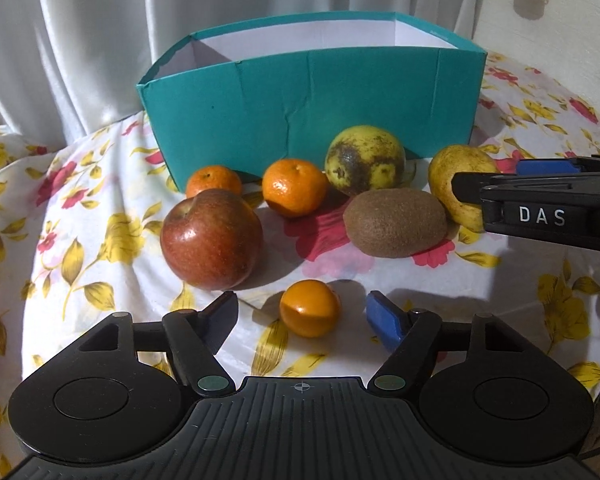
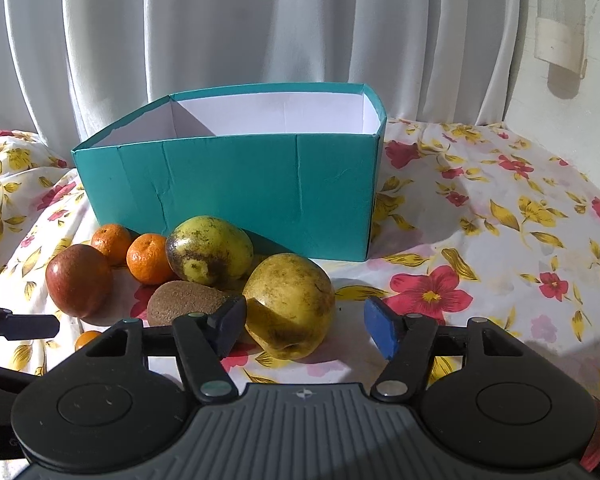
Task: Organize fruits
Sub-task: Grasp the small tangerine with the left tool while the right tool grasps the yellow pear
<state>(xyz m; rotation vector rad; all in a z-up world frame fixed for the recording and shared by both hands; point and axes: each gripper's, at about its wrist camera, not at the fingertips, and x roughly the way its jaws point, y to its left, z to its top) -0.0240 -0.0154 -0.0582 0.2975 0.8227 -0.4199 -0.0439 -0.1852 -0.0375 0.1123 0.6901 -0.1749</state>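
The left gripper [image 1: 302,314] stands open around a small orange [image 1: 309,308] on the flowered cloth [image 1: 100,240]. The right gripper [image 2: 305,330] is open around a yellow pear [image 2: 290,306], before the teal box [image 2: 236,188].

Both hand-held grippers are tipped downward, pointing forward and down, side by side. The left hand-held gripper [image 1: 302,312] has its jaws apart, dark pad on one side and blue pad [image 1: 384,322] on the other, neither pressing on anything. The right hand-held gripper [image 2: 306,326] is also parted, its blue pad [image 2: 382,330] clear of contact; whether the dark pad touches anything I can't tell. From the left camera, the right one pokes in from the side, fingers level.
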